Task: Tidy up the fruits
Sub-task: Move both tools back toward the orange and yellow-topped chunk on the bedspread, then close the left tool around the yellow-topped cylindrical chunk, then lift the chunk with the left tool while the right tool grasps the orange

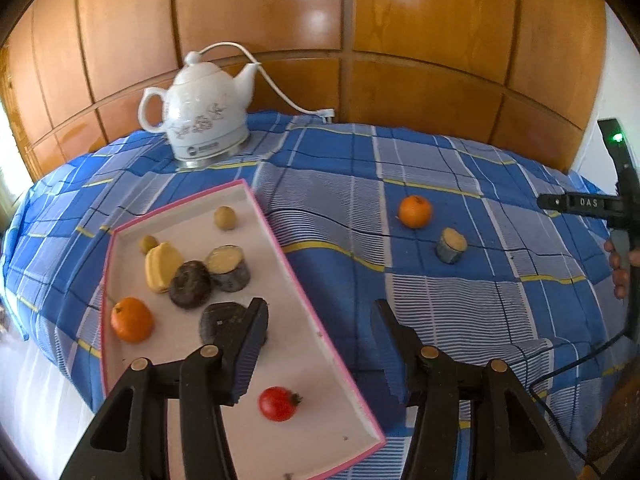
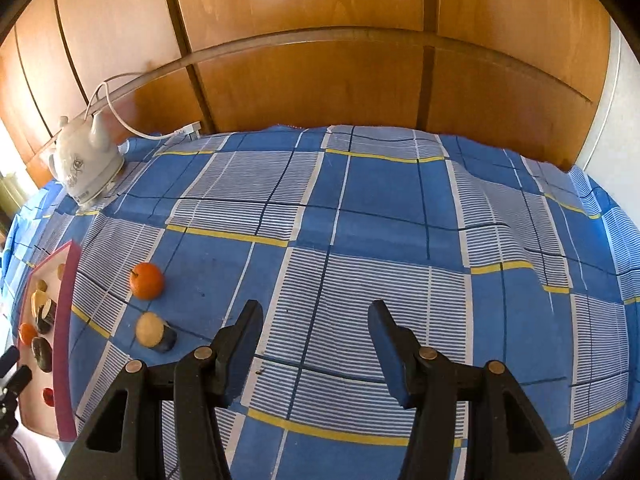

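A pink-rimmed white tray [image 1: 288, 264] lies on the blue plaid cloth and holds several fruits: an orange [image 1: 132, 319], a red tomato [image 1: 278, 403], a yellow piece [image 1: 162, 266], dark round fruits [image 1: 190, 284] and small green ones. An orange [image 1: 415, 211] and a cut dark-skinned piece [image 1: 451, 245] lie on the cloth right of the tray. My left gripper [image 1: 320, 320] is open and empty over the tray's right rim. My right gripper [image 2: 316, 320] is open and empty above bare cloth, right of the same orange [image 2: 147, 281] and cut piece [image 2: 154, 332]. The tray [image 2: 66, 340] shows at far left.
A white ceramic kettle [image 1: 202, 114] with a cord stands at the back left by the wooden wall panels [image 1: 400, 40]. It also shows in the right wrist view [image 2: 86, 164]. The right gripper's body and the person's hand [image 1: 620, 264] show at the right edge.
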`<state>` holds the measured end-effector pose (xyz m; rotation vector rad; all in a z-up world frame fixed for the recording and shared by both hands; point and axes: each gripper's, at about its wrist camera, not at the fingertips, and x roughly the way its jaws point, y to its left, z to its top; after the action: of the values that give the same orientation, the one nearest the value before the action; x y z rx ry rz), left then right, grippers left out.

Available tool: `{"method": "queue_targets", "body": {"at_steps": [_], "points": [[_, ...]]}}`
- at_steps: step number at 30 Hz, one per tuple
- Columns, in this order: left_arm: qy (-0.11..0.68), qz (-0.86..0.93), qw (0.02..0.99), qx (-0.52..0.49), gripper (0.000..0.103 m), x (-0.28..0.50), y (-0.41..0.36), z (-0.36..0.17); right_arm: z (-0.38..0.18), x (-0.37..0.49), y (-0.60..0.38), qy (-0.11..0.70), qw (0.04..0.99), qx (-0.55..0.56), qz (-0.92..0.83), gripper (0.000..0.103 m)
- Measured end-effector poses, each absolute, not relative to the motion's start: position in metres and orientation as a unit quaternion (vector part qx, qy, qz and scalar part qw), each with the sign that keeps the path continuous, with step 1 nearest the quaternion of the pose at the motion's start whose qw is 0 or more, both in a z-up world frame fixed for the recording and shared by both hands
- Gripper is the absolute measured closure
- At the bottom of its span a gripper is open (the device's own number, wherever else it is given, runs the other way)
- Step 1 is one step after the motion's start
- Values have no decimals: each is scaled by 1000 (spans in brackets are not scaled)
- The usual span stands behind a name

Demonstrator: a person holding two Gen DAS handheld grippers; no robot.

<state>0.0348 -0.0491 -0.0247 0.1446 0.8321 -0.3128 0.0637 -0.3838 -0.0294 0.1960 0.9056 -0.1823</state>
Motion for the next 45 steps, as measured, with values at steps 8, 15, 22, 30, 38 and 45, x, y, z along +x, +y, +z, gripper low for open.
{"method": "queue_targets", "body": {"at_steps": [8,15,22,30,38,45], "points": [[419,-187,885,72,49,52,-84,-30,-34,66,-382,453,882,75,-103,48],[436,-241,864,73,49,67,-126,-41,-29,65,-382,446,886,82,-99,48],[454,-260,849,71,49,82,-155,-54,-26,65,-377,444,888,84,-85,48],[452,-268,845,102,49,97,-198,-65,-23,64,-381,440,888,102,-83,48],[454,-268,841,118,70,109,-215,-86,-25,66,-380,444,887,106,-75,47],[431,-277,853,98,70,76,-188,-71,-27,67,-380,448,885,106,-76,47]]}}
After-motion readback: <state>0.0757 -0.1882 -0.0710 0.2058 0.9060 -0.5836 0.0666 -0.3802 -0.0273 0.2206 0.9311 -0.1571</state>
